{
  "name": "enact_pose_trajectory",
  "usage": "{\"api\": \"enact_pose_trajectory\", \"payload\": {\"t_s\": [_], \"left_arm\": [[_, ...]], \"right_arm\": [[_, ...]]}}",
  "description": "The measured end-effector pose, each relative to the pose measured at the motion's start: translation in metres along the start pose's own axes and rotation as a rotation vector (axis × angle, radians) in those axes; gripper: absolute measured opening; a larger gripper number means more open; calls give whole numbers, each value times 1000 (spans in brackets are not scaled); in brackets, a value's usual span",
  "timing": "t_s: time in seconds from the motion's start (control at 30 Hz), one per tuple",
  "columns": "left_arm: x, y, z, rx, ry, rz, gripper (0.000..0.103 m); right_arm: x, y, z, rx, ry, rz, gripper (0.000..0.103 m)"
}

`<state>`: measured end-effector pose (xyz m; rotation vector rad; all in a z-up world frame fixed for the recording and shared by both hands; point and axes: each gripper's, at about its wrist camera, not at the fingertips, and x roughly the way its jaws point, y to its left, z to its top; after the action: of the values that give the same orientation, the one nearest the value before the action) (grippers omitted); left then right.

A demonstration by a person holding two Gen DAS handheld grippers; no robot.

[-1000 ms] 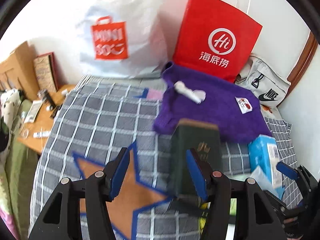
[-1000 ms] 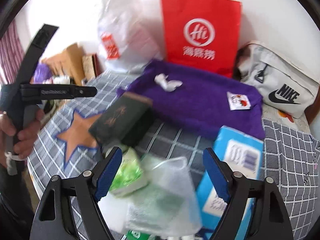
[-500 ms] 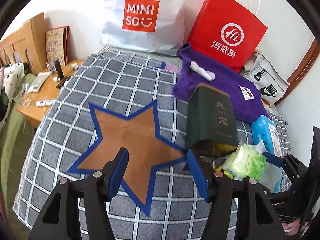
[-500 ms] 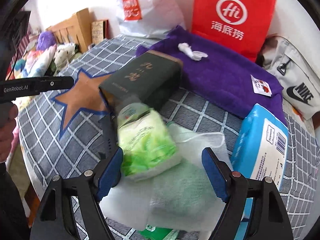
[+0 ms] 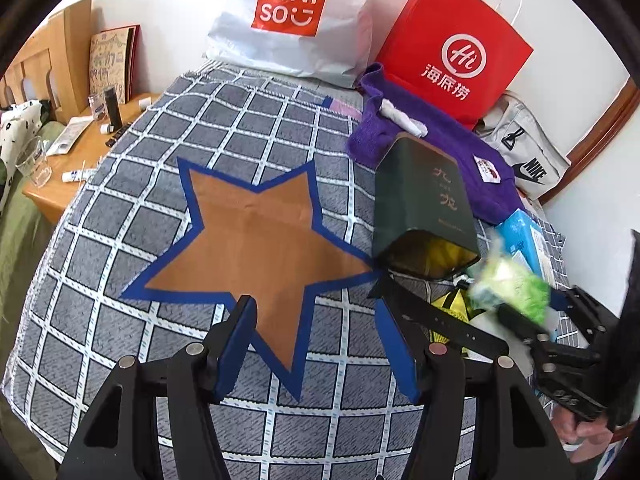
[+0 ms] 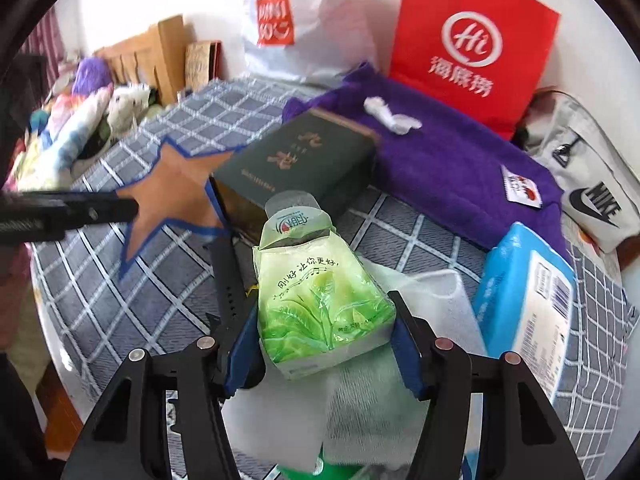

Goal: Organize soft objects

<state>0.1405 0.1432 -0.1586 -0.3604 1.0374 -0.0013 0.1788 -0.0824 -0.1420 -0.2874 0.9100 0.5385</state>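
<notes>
- Green tissue pack is smearing into motion blur in the left wrist view; print unreadable there.
- White cloth is lying mostly hidden under the pack and the right gripper.
- Black strap is running behind the gripper finger, end hidden.
- Green item is getting cut off by the bottom edge; can't identify.
- Bedside clutter too small to tell.

right hand-held gripper just closed onto green tissue pack

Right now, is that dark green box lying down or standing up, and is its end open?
Lying down. The dark green box rests on its broad side on the checked blanket, printed face up; its near end gapes open, showing something yellow inside.
</notes>
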Motion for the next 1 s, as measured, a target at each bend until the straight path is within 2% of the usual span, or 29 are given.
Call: {"api": "enact_pose_trajectory", "payload": {"t_s": [0.13,0.37,0.43,0.6,0.67,0.8,1.0], "left_arm": [[5,-8,-7,-7,24,-22,59],[15,-37,-19,-10,50,-136,59],[20,-46,-21,-14,57,-146,59],[31,-65,-28,-18,85,-118,59],[32,-73,-32,17,92,-92,59],[32,-84,-49,108,113,28,59],[35,-106,-66,165,112,49,59]], "right_arm": [[-27,-11,-11,54,-57,7,59],[-74,-41,-48,134,-126,-11,59],[-85,-48,-61,143,-138,-20,59],[-102,-65,-101,162,-145,-29,59],[-104,-72,-115,178,-141,-29,60],[-104,-92,-142,233,-131,-26,60],[-98,-103,-161,267,-138,-21,60]]}}
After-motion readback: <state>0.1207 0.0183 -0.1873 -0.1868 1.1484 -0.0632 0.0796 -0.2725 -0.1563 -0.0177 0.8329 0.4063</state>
